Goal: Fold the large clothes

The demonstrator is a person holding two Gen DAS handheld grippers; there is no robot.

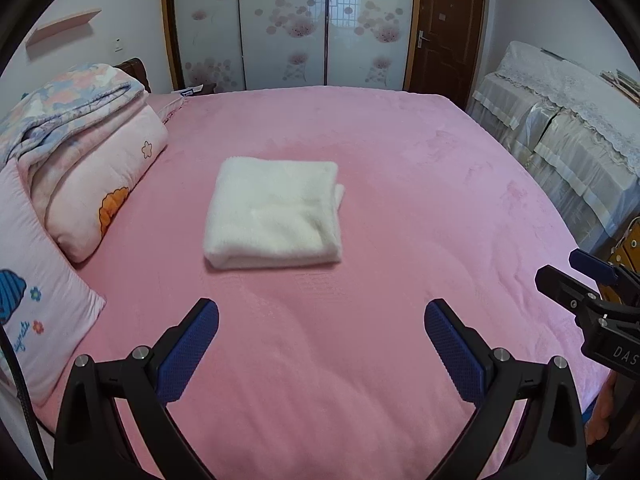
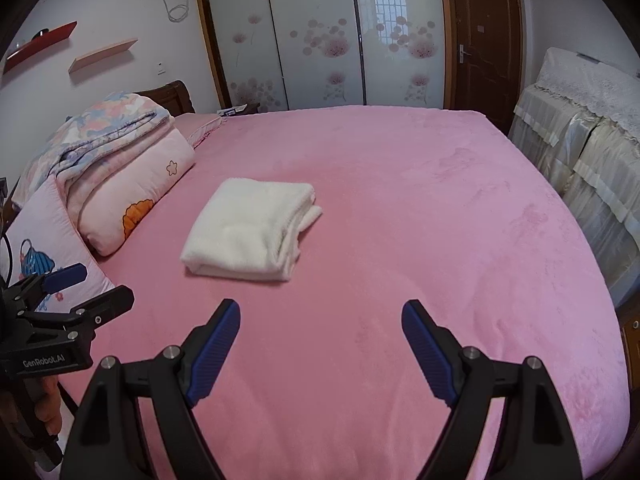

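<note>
Your left gripper (image 1: 321, 322) and right gripper (image 2: 321, 322) both hover with jaws spread wide, holding nothing. Ahead of them, well apart, the white fleece garment (image 1: 274, 216) lies folded on the pink bed (image 1: 400, 184). It looks soft, light and floppy; pinch its layered edges.

Soft, even daylight, with window glare reflected in the glossy wardrobe doors (image 1: 288, 24); sharp focus centrally, strong fisheye curvature and dark vignetting at corners.
</note>
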